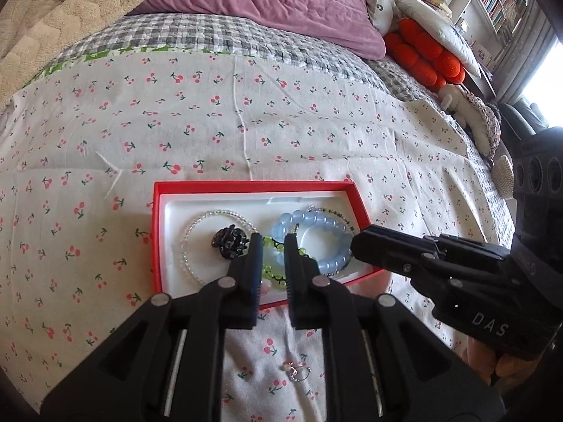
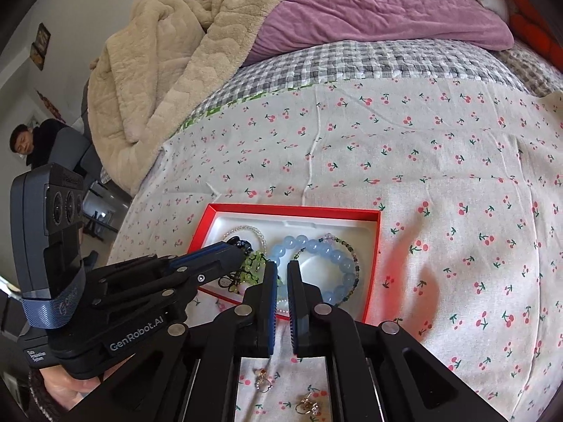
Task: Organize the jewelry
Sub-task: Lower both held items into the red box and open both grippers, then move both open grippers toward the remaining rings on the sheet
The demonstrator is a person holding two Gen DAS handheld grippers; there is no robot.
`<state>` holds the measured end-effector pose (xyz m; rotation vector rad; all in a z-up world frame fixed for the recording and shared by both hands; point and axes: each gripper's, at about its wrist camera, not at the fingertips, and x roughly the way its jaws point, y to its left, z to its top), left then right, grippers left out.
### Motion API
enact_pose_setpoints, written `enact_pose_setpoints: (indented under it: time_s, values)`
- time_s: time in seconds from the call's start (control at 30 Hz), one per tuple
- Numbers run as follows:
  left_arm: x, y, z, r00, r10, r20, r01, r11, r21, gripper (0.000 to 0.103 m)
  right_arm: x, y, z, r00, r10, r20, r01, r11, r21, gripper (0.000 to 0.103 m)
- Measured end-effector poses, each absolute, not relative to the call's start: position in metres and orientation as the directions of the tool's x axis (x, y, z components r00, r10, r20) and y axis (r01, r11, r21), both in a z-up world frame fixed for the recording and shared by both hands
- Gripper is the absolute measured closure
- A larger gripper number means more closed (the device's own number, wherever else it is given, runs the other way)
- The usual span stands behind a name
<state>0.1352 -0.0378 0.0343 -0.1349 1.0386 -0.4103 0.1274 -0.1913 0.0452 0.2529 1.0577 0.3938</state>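
Observation:
A red box (image 1: pixel 355 204) with a white insert lies on the cherry-print cloth. In it are a clear bead bracelet (image 1: pixel 190 235), a dark flower-shaped piece (image 1: pixel 228 242), a green bead bracelet (image 1: pixel 272 246), a blue bead bracelet (image 1: pixel 316 221) and a thin dark bead strand (image 1: pixel 337 212). My left gripper (image 1: pixel 273 244) hovers over the box's near side, jaws a little apart, with the green beads showing in the gap and not pinched. My right gripper (image 2: pixel 281 269) hangs over the blue bracelet (image 2: pixel 334 256) with a narrow gap and nothing in it. A small ring (image 1: pixel 295 372) lies on the cloth before the box.
Two small pieces of jewelry (image 2: pixel 262 381) (image 2: pixel 309 404) lie on the cloth under my right gripper. A beige blanket (image 2: pixel 158 70), a purple quilt (image 2: pixel 369 3) and red cushions (image 1: pixel 422 56) sit at the back of the bed. A person (image 2: pixel 38 140) is at the far left.

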Motion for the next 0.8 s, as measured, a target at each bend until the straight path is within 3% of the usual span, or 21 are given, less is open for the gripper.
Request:
enact_pose_setpoints:
  time_s: [0.47,0.8]
  values:
    - [0.094,-0.019,0.035,0.467,-0.276,-0.84,0.285,0.946,-0.153,0.02,0.095,-0.209,0.045,0.394,0.37,-0.841,-0.212,0.927,0.308,0.09]
    - [0.065,0.0,0.024,0.444,-0.211,-0.871,0.269,0.959,-0.095,0.02,0.068,-0.203,0.039,0.35,0.375,-0.858,-0.271,0.918,0.29,0.086]
